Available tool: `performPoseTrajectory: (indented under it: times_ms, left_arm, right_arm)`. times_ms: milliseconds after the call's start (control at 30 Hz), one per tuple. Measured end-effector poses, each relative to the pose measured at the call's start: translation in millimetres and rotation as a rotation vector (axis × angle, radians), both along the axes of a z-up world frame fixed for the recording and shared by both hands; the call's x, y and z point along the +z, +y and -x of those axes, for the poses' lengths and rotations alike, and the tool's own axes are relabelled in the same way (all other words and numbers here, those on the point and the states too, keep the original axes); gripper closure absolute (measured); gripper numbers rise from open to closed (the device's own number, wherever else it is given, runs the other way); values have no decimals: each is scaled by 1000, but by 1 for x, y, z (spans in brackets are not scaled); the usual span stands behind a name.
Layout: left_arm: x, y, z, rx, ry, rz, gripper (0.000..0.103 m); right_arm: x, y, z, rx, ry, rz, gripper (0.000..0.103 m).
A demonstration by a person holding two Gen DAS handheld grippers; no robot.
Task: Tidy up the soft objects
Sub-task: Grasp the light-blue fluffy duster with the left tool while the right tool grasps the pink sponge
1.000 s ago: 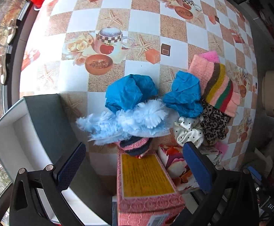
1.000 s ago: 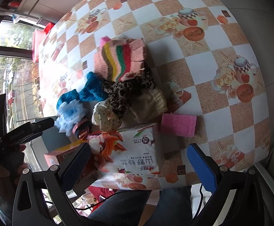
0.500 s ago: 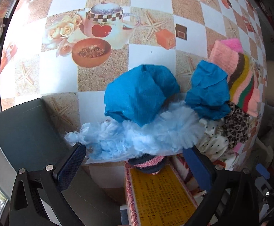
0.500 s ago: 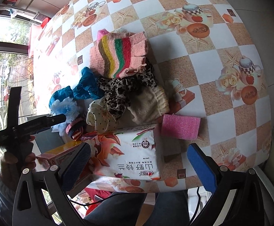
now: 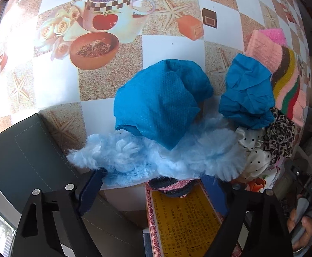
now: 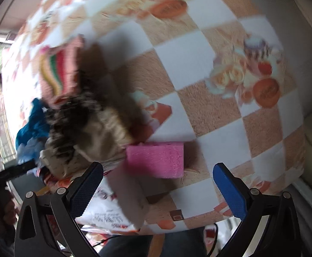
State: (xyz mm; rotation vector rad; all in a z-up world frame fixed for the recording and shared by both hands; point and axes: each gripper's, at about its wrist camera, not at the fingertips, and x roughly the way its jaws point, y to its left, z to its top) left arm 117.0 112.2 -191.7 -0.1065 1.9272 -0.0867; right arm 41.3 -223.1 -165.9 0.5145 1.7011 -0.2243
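- Lower than a second ago, left gripper [image 5: 153,184] just narrowing around the fluffy blue duster [image 5: 156,156] on the table [image 5: 173,49], pads not yet pressing.
- Right gripper [image 6: 158,182] released, wide above the pink sponge [image 6: 156,158].

- Left gripper [image 5: 153,190]: black angular frame; dark blue textured pads; silver screws
- Right gripper [image 6: 158,184]: same black frame; brighter blue pads; silver screws

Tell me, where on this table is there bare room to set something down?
The tablecloth lies bare beyond the blue cloths, around the printed cup and bowl, and to the right of the pink sponge toward the table's edge. It is crowded where the fluffy blue piece, striped knit, leopard fabric and boxes bunch together.
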Motion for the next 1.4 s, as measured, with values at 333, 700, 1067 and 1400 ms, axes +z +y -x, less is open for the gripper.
performPoseTrajectory:
  times_ms: [333, 700, 1067, 1400]
  left_arm:
    - [-29, -25, -12, 25, 6, 21, 43]
    - [-7, -16, -6, 51, -101, 40, 88]
    - [44, -7, 13, 6, -226, 73, 95]
    - [5, -18, -19, -99, -147, 47, 44]
  right_arm:
    - [-41, 7, -6, -13, 88, 2, 4]
    - [-11, -5, 19, -38, 17, 3, 29]
    - [38, -6, 27, -54, -76, -41, 29]
    - [41, -10, 32, -49, -63, -75, 29]
